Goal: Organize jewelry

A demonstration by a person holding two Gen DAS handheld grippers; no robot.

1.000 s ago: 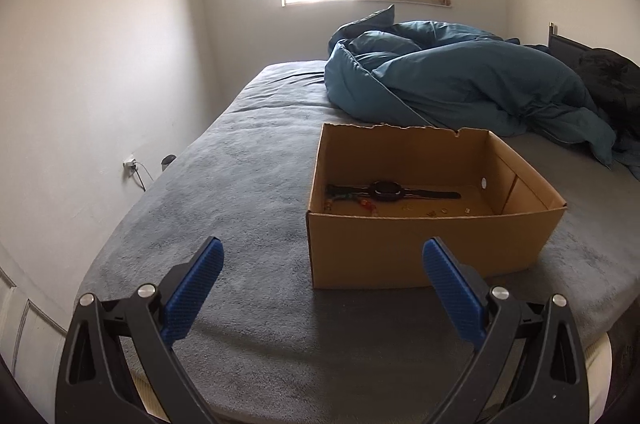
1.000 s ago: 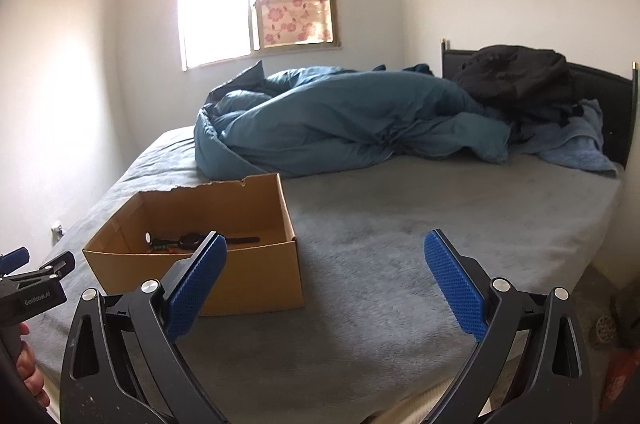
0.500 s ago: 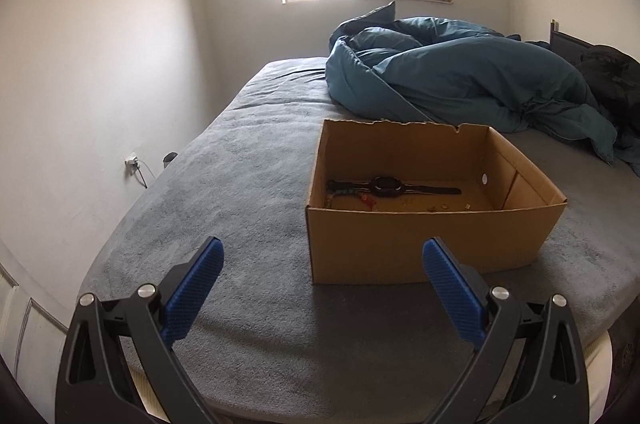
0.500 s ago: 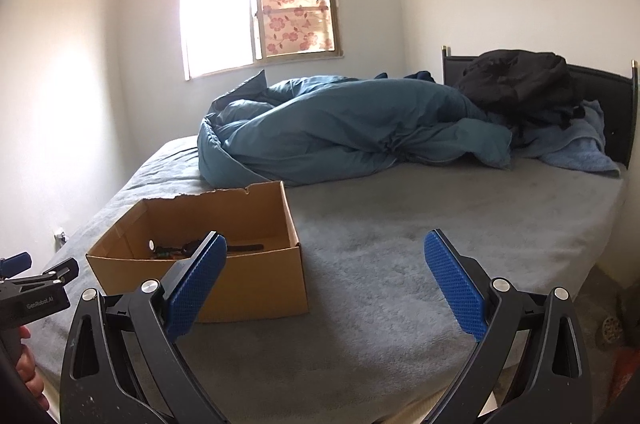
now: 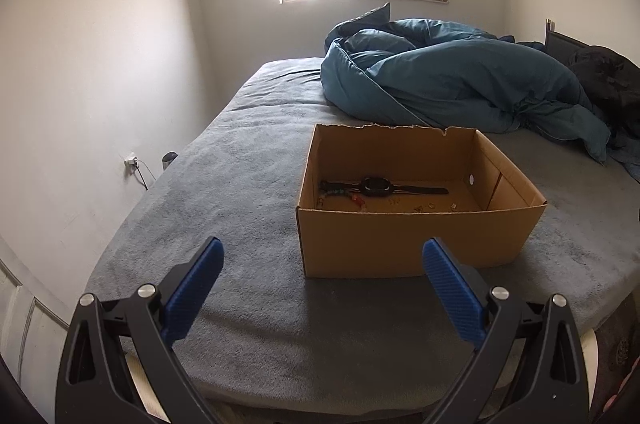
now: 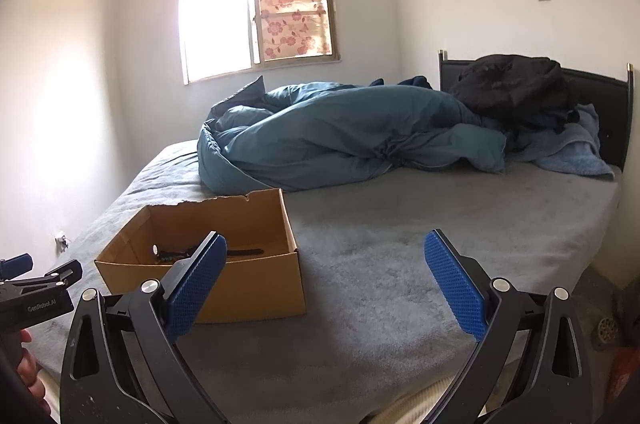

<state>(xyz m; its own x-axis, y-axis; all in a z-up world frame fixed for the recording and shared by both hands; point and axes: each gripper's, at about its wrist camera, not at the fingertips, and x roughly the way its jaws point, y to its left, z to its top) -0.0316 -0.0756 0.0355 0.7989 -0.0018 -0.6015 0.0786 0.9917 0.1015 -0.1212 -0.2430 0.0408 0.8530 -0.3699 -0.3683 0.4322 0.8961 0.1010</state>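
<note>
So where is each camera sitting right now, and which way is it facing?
Left wrist: on the left tool, held low at the bed's near edge, facing the cardboard box with the watch inside; only its own open blue fingers show.
Right wrist: on the right tool, right of the box, facing across the grey bed toward the headboard; the left tool and a hand show at its left edge.
Shared: box, watch, blue duvet, window.

Both views tilt upward since 1.0 s ago: cardboard box (image 5: 416, 244) sits lower in left wrist frame; window (image 6: 256, 7) drops lower in right wrist frame.
</note>
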